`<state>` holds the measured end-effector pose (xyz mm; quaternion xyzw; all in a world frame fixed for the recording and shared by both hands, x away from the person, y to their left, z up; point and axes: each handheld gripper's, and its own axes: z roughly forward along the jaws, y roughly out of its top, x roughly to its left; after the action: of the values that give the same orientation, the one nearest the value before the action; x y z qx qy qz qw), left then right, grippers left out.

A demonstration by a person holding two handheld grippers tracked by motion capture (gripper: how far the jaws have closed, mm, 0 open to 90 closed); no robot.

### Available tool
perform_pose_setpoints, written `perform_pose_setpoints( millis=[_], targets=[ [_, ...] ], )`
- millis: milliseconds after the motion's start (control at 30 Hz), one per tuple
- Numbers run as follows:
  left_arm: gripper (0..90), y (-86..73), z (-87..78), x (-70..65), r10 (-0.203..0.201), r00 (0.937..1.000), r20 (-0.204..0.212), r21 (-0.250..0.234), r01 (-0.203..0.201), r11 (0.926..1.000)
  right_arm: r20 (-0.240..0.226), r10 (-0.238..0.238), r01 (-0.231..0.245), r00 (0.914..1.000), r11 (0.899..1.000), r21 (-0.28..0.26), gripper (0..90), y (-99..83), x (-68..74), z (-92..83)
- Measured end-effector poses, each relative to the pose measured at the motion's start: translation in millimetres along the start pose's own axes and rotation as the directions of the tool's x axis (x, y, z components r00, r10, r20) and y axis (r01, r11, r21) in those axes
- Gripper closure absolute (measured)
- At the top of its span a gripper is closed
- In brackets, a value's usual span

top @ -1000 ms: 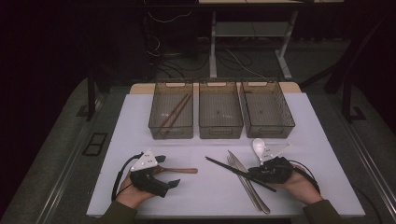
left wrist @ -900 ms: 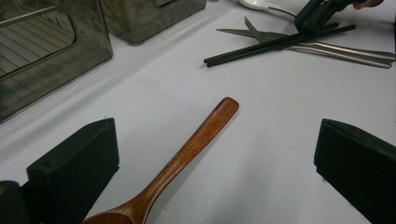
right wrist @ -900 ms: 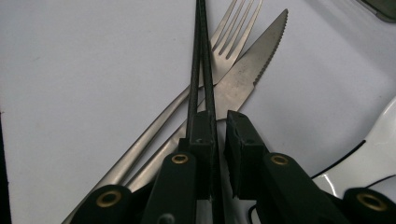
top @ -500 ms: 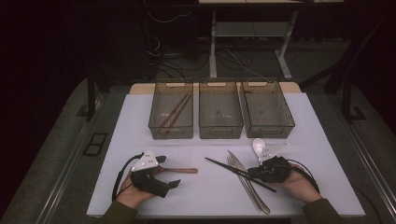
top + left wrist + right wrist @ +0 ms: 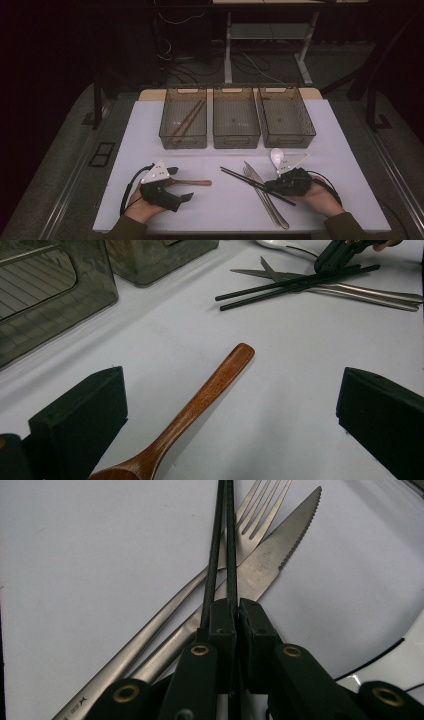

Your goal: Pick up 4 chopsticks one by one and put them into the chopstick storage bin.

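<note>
A pair of black chopsticks (image 5: 245,179) lies slanted across a steel fork (image 5: 250,515) and a serrated knife (image 5: 275,555) on the white table. My right gripper (image 5: 269,186) (image 5: 235,615) is shut on the near end of the chopsticks (image 5: 224,540), down at the tabletop. A wooden spoon (image 5: 192,182) (image 5: 200,400) lies flat at the front left. My left gripper (image 5: 181,184) (image 5: 230,415) is open, with one jaw on each side of the spoon's handle and apart from it.
Three clear bins stand in a row at the back: the left bin (image 5: 165,131) holds brown chopsticks (image 5: 187,120), then come the middle bin (image 5: 236,140) and the right bin (image 5: 310,131). A white spoon (image 5: 276,156) lies behind my right hand.
</note>
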<state>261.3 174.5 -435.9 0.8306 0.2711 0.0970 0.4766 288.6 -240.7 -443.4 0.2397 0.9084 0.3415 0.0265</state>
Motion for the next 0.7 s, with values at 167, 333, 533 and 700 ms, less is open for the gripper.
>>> perform_pose_setpoints(
  millis=[167,333,533,700],
  targets=[
    [0.0,0.1,-0.2,0.1,0.000,1.0000,0.000,0.002,0.000,1.0000,-0.006,-0.003,0.003,1.0000,1.000,-0.004,84.7,0.3,-0.1,-0.8],
    [0.0,0.0,-0.2,0.3,0.001,1.0000,0.000,0.004,-0.001,1.0000,-0.012,0.000,-0.001,0.9999,1.000,-0.022,84.8,0.7,-0.6,-3.3],
    [0.0,-0.1,0.0,0.1,0.002,1.0000,0.001,0.003,-0.002,1.0000,-0.019,0.003,-0.004,0.9998,0.999,-0.039,84.8,0.9,-1.2,-5.9],
    [0.0,-0.2,0.3,0.1,0.002,1.0000,0.002,0.004,-0.002,1.0000,-0.020,0.010,-0.011,0.9997,0.998,-0.064,84.8,0.9,-2.4,-9.6]
  ],
)
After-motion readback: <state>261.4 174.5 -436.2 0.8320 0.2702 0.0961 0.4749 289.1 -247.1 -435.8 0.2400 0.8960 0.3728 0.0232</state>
